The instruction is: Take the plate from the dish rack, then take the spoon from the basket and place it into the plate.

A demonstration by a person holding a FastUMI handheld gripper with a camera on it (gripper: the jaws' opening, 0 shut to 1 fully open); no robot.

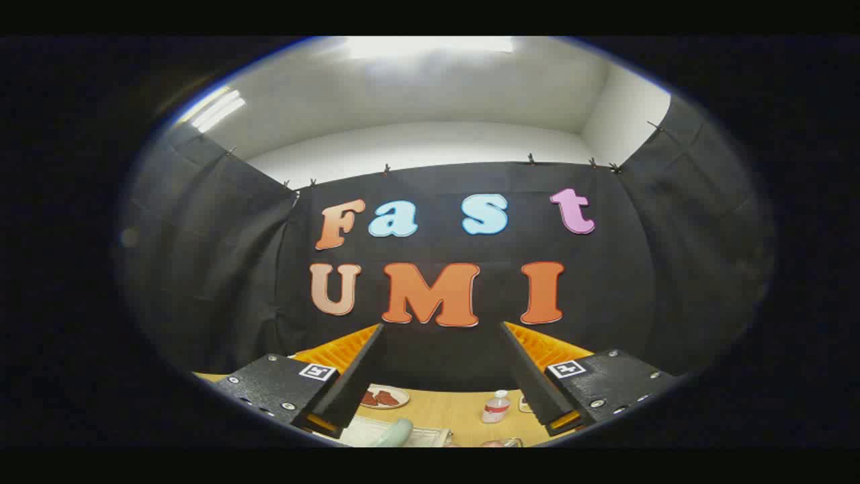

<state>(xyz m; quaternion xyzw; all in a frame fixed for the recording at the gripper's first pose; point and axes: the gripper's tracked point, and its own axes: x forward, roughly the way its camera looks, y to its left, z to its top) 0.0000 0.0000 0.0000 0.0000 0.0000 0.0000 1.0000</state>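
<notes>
My gripper (442,329) is held high and level, facing the booth's black back wall, open with a wide gap and nothing between the fingers. Far below, in the gap between the finger bases, lies the wooden table (450,410). A small round plate (384,398) with red-brown pieces on it sits there beside the left finger. Nearer me, a pale green rounded handle-like thing (398,433) rests over a white object (376,430); I cannot tell whether it is the spoon or what the white object is.
A small clear bottle with a red label (496,407) stands on the table close to the right finger. A small pale item (524,403) lies just beside it. Black cloth walls close in the left, back and right.
</notes>
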